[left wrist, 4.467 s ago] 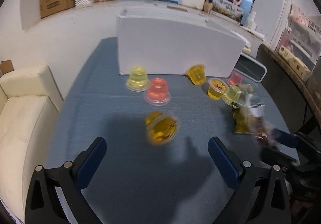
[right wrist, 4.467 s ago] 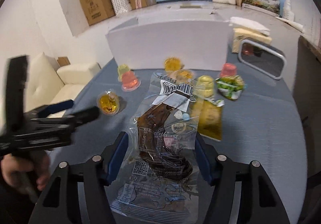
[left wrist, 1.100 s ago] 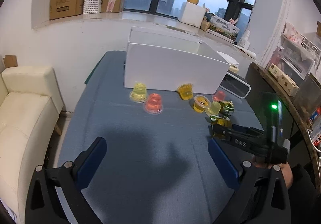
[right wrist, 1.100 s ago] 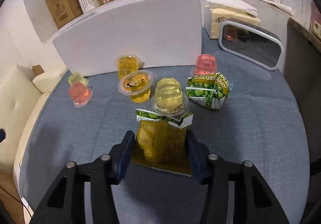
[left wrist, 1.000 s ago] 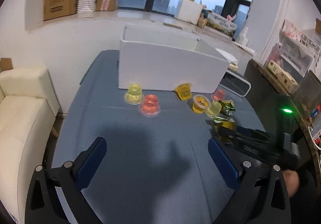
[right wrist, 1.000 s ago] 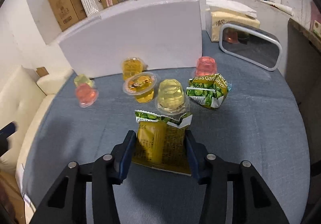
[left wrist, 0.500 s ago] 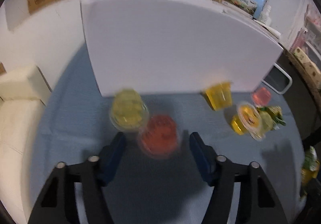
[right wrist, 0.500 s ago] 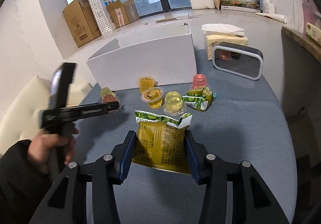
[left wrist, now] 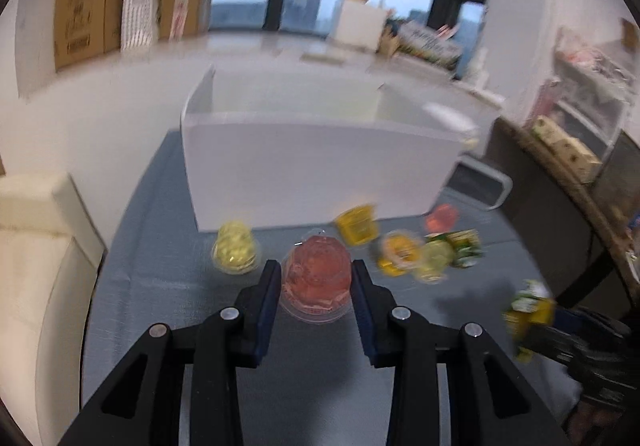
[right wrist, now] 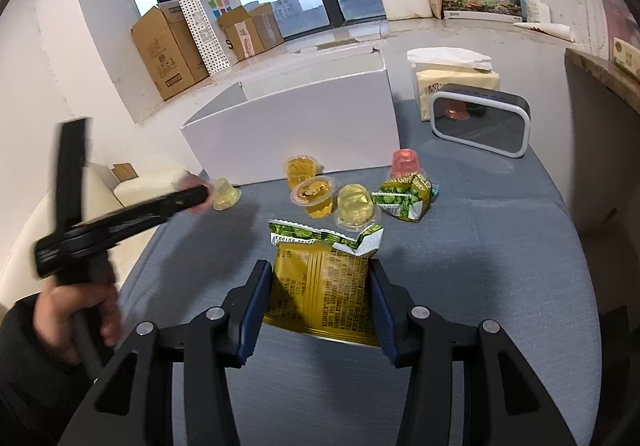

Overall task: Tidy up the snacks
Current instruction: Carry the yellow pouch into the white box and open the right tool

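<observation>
Closing left gripper [left wrist: 316,278] fingers around pink domed plastic jelly cup [left wrist: 316,272], before white open box [left wrist: 320,170] | right gripper [right wrist: 320,286] fingers clamped on yellow foil snack packet [right wrist: 320,282] above grey-blue table [right wrist: 500,266]

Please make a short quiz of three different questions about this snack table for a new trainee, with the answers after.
1. True or false: the right claw holds a yellow snack packet.
2. Which jelly cup sits between the left claw's closing jaws? A red, B pale yellow, C orange.
3. Fill in: the white box stands ____ the row of jelly cups, seen from the left wrist.

Key
1. True; its pads press both sides of the packet.
2. A, the red jelly cup; the pale yellow cup sits to its left.
3. Behind.
</observation>
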